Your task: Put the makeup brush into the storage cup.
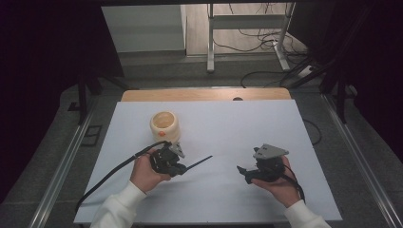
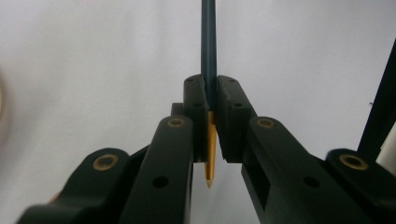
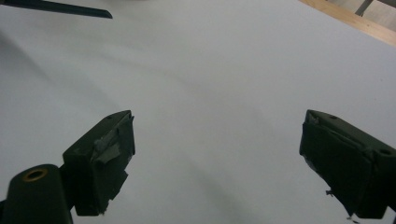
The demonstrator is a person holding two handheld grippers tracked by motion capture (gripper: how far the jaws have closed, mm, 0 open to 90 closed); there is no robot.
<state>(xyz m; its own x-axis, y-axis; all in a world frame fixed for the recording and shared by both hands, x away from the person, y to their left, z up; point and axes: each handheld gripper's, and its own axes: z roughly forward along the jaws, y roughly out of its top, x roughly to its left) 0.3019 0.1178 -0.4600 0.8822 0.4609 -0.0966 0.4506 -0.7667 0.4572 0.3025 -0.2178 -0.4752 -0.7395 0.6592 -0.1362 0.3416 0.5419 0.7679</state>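
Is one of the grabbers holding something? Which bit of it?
Yes. The left gripper pinches a dark pencil near its pointed yellow tip. The right gripper holds nothing.

Left tongs (image 2: 210,121) clamped, right tongs (image 3: 217,163) agape

Cup (image 1: 165,126) on table (image 1: 247,128), behind left tool (image 1: 183,168); right tool (image 1: 243,173) well apart, rightward.

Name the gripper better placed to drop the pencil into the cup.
Left. The left gripper is already shut on the pencil and sits beside the cup; the right gripper is open, farther away.
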